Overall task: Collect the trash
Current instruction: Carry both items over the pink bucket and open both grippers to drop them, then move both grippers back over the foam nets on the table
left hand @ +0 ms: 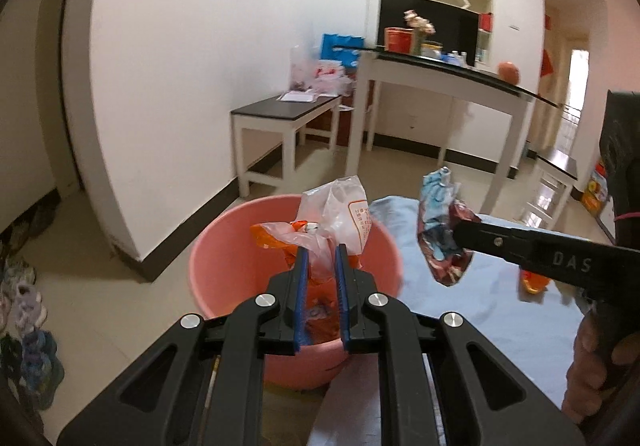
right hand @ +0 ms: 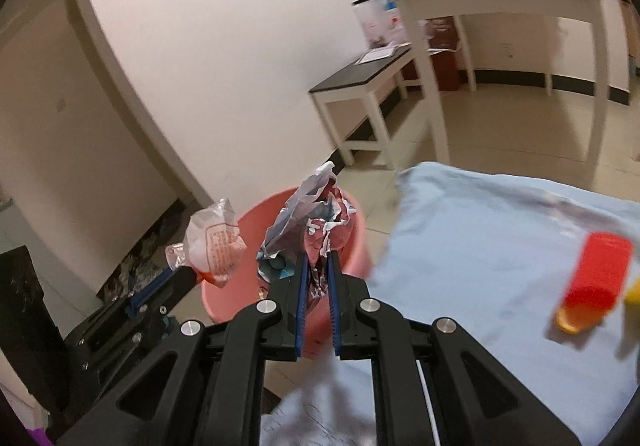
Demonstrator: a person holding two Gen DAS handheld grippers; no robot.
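Note:
My left gripper point(left hand: 320, 252) is shut on a clear and orange plastic wrapper point(left hand: 340, 218), held over the pink bucket point(left hand: 224, 258). From the right of that view my right gripper point(left hand: 460, 232) comes in, shut on a crumpled red, white and blue wrapper point(left hand: 438, 230) above the blue cloth. In the right wrist view, my right gripper point(right hand: 318, 260) pinches that crumpled wrapper point(right hand: 316, 218) in front of the pink bucket point(right hand: 356, 242). The left gripper point(right hand: 188, 270) shows at the left with its clear wrapper point(right hand: 214, 242).
A light blue cloth point(right hand: 480, 246) covers the table, with a red cup point(right hand: 596, 278) lying on its side on it. White tables point(left hand: 440, 86) and a low bench point(left hand: 280, 114) stand along the far wall. Shoes point(left hand: 28, 306) lie on the floor at left. A hand point(left hand: 592, 362) grips the right tool.

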